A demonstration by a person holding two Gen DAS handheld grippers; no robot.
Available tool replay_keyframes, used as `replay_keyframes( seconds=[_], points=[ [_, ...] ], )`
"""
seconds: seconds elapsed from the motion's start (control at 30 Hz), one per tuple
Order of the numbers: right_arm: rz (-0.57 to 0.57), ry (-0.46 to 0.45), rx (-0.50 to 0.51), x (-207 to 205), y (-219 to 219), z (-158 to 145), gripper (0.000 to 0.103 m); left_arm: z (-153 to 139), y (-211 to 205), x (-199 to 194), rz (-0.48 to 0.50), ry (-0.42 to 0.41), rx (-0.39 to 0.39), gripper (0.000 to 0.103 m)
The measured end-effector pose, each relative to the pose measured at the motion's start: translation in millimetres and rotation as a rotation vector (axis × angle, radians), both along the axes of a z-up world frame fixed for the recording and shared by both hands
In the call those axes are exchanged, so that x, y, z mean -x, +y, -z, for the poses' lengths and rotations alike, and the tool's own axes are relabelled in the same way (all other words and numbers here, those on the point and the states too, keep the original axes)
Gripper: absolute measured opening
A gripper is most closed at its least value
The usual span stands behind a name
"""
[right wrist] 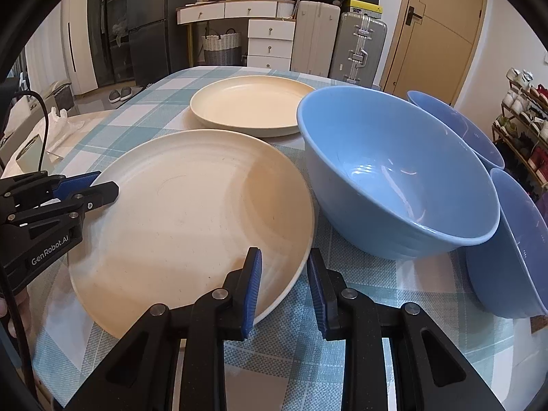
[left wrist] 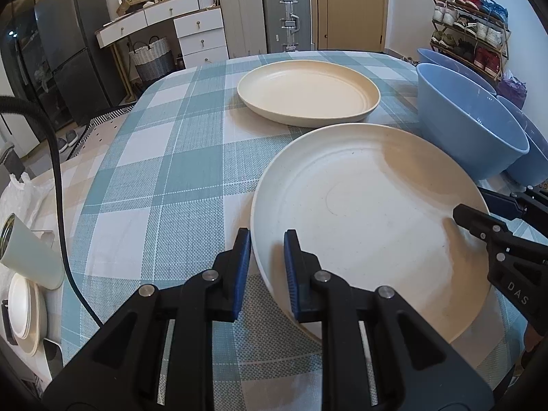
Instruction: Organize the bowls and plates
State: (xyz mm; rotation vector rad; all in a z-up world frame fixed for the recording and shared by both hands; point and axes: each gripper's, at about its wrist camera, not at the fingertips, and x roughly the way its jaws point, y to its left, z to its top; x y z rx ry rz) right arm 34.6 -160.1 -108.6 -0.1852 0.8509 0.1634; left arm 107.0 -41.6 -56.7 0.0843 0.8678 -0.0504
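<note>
A cream near plate (left wrist: 370, 219) was seen on a checked tablecloth (left wrist: 164, 178), its rim straddled on opposite sides by the left gripper (left wrist: 266, 267) and right gripper (right wrist: 284, 284), each partly open with a gap visible and nothing yet clamped. The step was judged a two-handed pickup: closing both, then lifting toward the far plate (right wrist: 250, 109) beside the blue bowl (right wrist: 394, 178).

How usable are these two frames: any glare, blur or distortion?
Left wrist: sharp, heavy fisheye bending at the table edges, dark vignette corners. Right wrist: equally sharp, soft window glare inside the near blue bowl, warm uneven light across the near plate.
</note>
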Motion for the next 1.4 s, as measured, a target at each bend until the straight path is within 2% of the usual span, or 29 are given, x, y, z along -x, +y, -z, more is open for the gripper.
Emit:
replay_keyframes(
  seconds=[0.13, 0.2, 0.27, 0.33, 0.37, 0.4, 0.47, 0.6, 0.63, 0.67, 0.77, 0.83, 1.13, 1.4],
  points=[
    [-0.004, 0.007, -0.001, 0.1, 0.7, -0.3, 0.029, 1.6, 2.8, -0.2, -0.001, 0.017, 0.025, 0.025],
    [-0.003, 0.013, -0.012, 0.0, -0.8, -1.0, 0.031, 1.2, 4.0, 1.0, -0.006, 0.017, 0.026, 0.038],
    [-0.007, 0.023, -0.041, 0.0, -2.0, -2.9, 0.037, -1.5, 6.6, 3.0, -0.011, 0.012, 0.04, 0.046],
    [-0.018, 0.021, -0.055, 1.9, -1.2, -5.4, 0.05, -6.1, 10.5, 5.9, -0.016, 0.001, 0.06, 0.058],
    [-0.025, 0.02, -0.054, 2.7, 0.5, -6.5, 0.052, -9.1, 12.9, 7.3, -0.021, -0.009, 0.068, 0.07],
    [-0.03, 0.019, -0.045, 3.7, 3.3, -7.4, 0.053, -12.4, 15.6, 8.9, -0.031, -0.018, 0.074, 0.075],
    [-0.035, 0.013, -0.032, 4.6, 7.6, -9.2, 0.056, -18.9, 20.9, 11.4, -0.042, -0.03, 0.089, 0.075],
    [-0.059, 0.004, -0.066, 7.9, 12.7, -17.7, 0.081, -32.2, 33.1, 15.7, -0.068, -0.042, 0.114, 0.079],
    [-0.063, -0.001, -0.075, 8.5, 14.0, -20.6, 0.084, -35.3, 36.2, 16.4, -0.074, -0.044, 0.121, 0.08],
    [-0.067, -0.006, -0.082, 9.5, 15.5, -23.9, 0.084, -38.7, 39.9, 17.3, -0.077, -0.047, 0.134, 0.083],
    [-0.087, -0.022, -0.083, 11.1, 22.0, -33.6, 0.093, -49.2, 49.0, 20.8, -0.091, -0.061, 0.166, 0.101],
    [-0.101, -0.032, -0.09, 11.5, 25.3, -40.3, 0.101, -57.8, 53.1, 24.1, -0.095, -0.081, 0.174, 0.101],
    [-0.148, -0.119, -0.097, 12.7, 30.8, -87.3, 0.102, -88.0, 60.8, 27.5, -0.105, -0.114, 0.191, 0.101],
    [-0.171, -0.169, -0.103, -4.2, 24.5, -128.7, 0.102, -102.8, 58.9, 18.3, -0.113, -0.124, 0.204, 0.101]
  ],
)
